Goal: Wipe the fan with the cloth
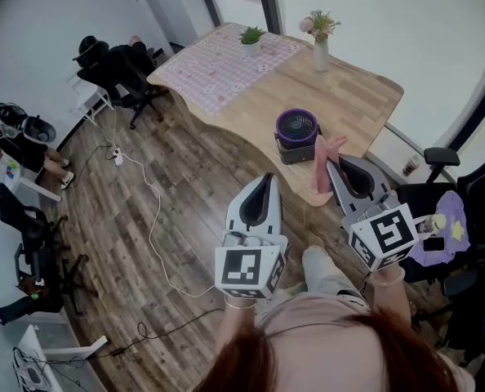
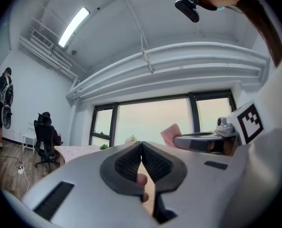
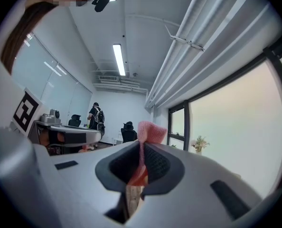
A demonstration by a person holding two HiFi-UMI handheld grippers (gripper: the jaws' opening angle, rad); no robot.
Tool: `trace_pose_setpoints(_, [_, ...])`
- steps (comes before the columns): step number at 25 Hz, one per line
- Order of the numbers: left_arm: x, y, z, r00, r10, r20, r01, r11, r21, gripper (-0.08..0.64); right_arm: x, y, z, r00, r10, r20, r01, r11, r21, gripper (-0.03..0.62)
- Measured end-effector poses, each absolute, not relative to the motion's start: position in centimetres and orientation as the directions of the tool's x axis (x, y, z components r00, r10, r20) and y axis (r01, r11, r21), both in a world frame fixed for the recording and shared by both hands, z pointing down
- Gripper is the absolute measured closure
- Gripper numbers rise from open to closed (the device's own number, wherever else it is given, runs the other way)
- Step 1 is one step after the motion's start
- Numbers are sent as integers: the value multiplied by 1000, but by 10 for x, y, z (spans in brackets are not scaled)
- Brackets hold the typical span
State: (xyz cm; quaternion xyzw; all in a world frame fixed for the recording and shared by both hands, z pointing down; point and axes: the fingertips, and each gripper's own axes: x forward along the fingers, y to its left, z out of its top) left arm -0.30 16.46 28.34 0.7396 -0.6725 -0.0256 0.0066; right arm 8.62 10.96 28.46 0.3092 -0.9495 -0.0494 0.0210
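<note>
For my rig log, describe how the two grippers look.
The left gripper and the right gripper both have smooth, light-grey tapered shells with black ribbed pads. Each carries a white cube at its rear, printed with black square markers.

Well ahead of the right tongs (image 1: 337,167) we see a white vase with pink flowers (image 1: 320,49) on the light wooden table (image 1: 357,96); a small green potted plant (image 1: 251,37) stands on the pink patterned tablecloth (image 1: 224,70).
</note>
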Motion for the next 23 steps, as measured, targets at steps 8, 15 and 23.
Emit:
trace_pose_setpoints(8, [-11, 187, 278, 85, -996, -37, -991, -88, 99, 548, 78, 127, 280, -816, -578, 3, -573, 809, 126, 571])
trace_pose_setpoints(15, [-14, 204, 277, 80, -996, -29, -991, -83, 108, 548, 75, 138, 275, -819, -574, -7, -572, 814, 105, 571])
trace_pose_setpoints(23, [-19, 223, 278, 74, -997, -23, -990, -76, 118, 548, 70, 156, 277, -822, -569, -11, -567, 817, 105, 571])
